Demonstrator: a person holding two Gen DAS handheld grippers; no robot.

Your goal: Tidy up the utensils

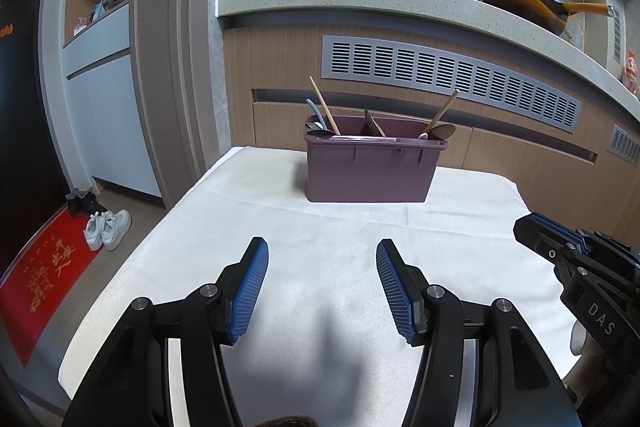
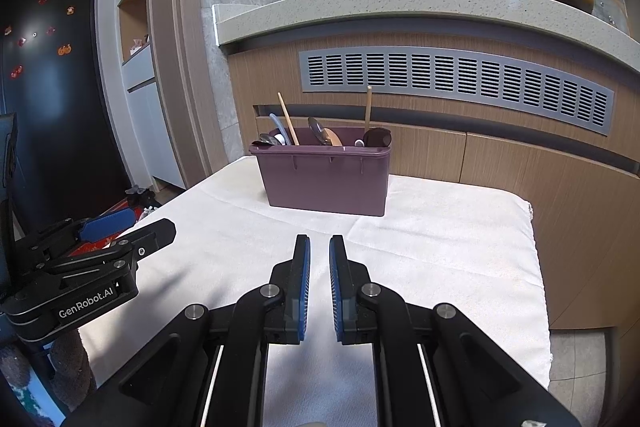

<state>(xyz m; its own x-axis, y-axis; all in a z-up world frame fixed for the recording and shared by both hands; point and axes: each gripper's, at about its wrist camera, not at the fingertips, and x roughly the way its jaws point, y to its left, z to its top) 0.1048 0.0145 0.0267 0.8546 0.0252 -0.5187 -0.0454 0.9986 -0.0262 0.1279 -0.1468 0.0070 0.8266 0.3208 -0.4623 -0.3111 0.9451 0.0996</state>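
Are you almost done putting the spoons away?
It looks nearly finished or done. Done: the utensils stand in the purple bin, and none lies on the white cloth. In hand: nothing; the left claw is open and empty, the right claw nearly closed and empty. Left: nothing visible outside the bin.

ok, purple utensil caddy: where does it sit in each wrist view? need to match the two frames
Left wrist: the purple utensil caddy stands upper centre, at the far end of the white cloth, slightly right of the gap between the fingers.
Right wrist: the caddy stands upper centre, straight ahead of the fingers.
Shared landmark: the grey slotted vent grille on the wood panel behind it.
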